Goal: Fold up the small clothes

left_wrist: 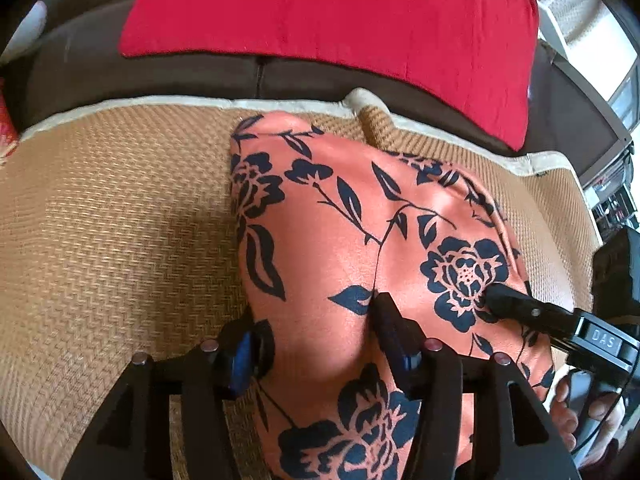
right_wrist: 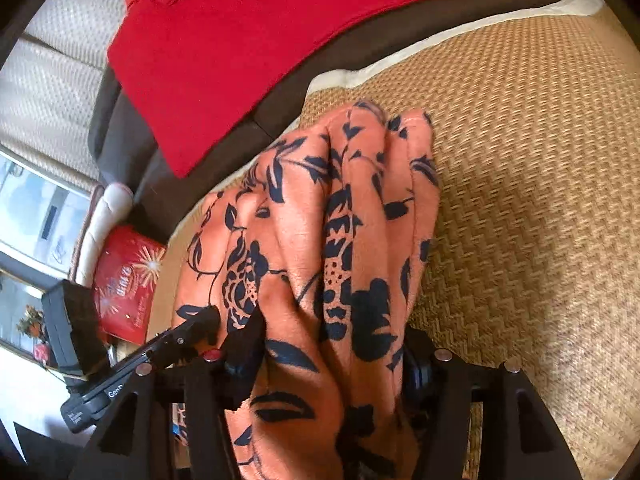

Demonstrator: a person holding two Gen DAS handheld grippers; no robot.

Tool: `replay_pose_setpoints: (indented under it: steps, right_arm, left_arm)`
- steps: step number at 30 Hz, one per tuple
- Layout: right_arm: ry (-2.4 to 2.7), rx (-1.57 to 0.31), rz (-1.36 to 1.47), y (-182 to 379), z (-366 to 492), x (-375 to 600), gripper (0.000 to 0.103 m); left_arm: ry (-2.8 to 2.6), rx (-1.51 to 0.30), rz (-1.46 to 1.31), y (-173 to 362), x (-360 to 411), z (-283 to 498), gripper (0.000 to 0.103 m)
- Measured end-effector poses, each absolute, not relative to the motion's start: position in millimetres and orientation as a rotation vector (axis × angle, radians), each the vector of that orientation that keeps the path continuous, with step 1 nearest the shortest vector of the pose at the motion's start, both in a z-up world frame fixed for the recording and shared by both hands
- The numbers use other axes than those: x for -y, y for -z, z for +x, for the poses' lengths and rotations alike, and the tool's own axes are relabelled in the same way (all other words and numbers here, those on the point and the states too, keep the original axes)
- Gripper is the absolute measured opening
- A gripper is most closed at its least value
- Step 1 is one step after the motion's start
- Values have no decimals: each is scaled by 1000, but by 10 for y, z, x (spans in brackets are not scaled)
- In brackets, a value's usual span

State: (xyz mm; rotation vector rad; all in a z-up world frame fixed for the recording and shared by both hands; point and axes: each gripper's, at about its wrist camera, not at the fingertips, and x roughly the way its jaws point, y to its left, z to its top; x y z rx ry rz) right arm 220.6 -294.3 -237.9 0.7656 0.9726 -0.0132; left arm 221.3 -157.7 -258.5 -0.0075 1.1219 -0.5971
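An orange garment with a dark blue flower print (left_wrist: 352,232) lies bunched on a woven tan mat (left_wrist: 112,216). My left gripper (left_wrist: 320,320) has cloth between its two fingers, which stand apart around a fold of the garment. The right gripper's finger (left_wrist: 516,308) presses on the cloth at the right. In the right wrist view the garment (right_wrist: 320,240) is gathered in folds between my right gripper's fingers (right_wrist: 332,344), which grip it. The left gripper's finger (right_wrist: 188,332) touches the cloth's left edge.
A red cloth (left_wrist: 340,16) lies on the dark brown sofa back (left_wrist: 120,68) behind the mat. A red printed bag (right_wrist: 124,284) sits at the left of the right wrist view. The mat (right_wrist: 520,200) stretches to the right.
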Motion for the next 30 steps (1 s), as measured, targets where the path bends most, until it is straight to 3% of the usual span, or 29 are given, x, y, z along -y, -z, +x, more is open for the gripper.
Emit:
replay_pose_setpoints:
  steps: [4, 8, 15, 20, 30]
  right_arm:
    - [70, -893, 730, 2152, 1924, 2999, 63]
    - [150, -806, 639, 1845, 1573, 2931, 63]
    - [149, -715, 481, 1203, 1119, 2529, 63]
    - [114, -614, 415, 673, 812, 2230, 65]
    - [69, -474, 323, -42, 232, 1713, 72]
  left_arm:
    - [531, -1019, 14, 2316, 1396, 1998, 59]
    - [438, -819, 54, 1880, 1142, 1488, 80]
    - [346, -620, 130, 1073, 925, 783, 86]
    - [290, -498, 160, 619, 810, 303, 96]
    - [155, -381, 116, 140, 524, -185, 102]
